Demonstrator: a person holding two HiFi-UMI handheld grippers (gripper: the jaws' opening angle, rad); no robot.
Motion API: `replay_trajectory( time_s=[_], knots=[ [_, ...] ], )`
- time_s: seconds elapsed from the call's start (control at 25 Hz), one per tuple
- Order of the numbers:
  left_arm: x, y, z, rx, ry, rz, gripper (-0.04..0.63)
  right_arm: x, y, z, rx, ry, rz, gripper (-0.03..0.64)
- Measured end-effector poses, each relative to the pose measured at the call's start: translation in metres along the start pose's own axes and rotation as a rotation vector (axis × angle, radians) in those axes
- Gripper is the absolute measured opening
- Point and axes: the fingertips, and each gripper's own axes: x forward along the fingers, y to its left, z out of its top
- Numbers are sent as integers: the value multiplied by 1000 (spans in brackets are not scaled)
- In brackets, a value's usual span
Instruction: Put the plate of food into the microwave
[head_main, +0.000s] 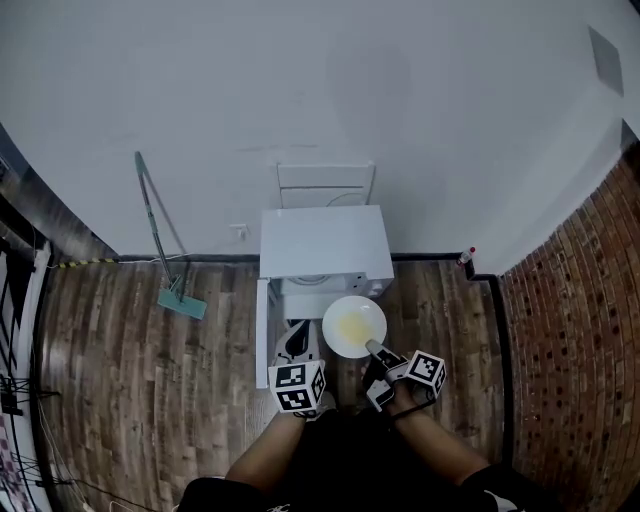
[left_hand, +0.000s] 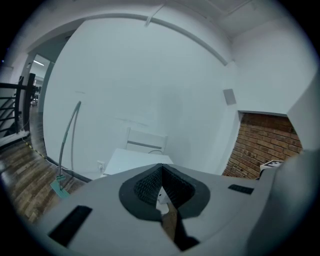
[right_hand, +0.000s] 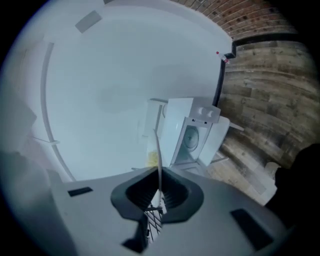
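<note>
A white plate with yellow food on it hangs level in front of the white microwave. My right gripper is shut on the plate's near rim. In the right gripper view the plate shows edge-on, clamped by that gripper. The microwave stands beyond it with its door swung open and the round turntable showing. My left gripper hovers by the open door. In its own view that gripper is shut with nothing in it, above the microwave's top.
A green-headed mop leans on the white wall at the left. A white chair frame stands behind the microwave. A brick wall runs along the right, and wood flooring lies on both sides.
</note>
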Motion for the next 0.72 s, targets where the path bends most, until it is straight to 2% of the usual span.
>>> replay_trajectory(
  time_s=[0.2, 0.32, 0.48, 0.72],
  knots=[
    [15, 36, -28, -39, 21, 100, -2, 39, -33, -9, 13, 101, -43, 20],
    [29, 52, -50, -86, 23, 147, -2, 69, -65, 4, 29, 143, -84, 20],
    [51, 72, -82, -107, 1, 187, -2, 120, -104, 24, 43, 163, -145, 20],
    [73, 105, -138, -175, -36, 261, -2, 197, -168, 31, 38, 191, -139, 20]
  ],
)
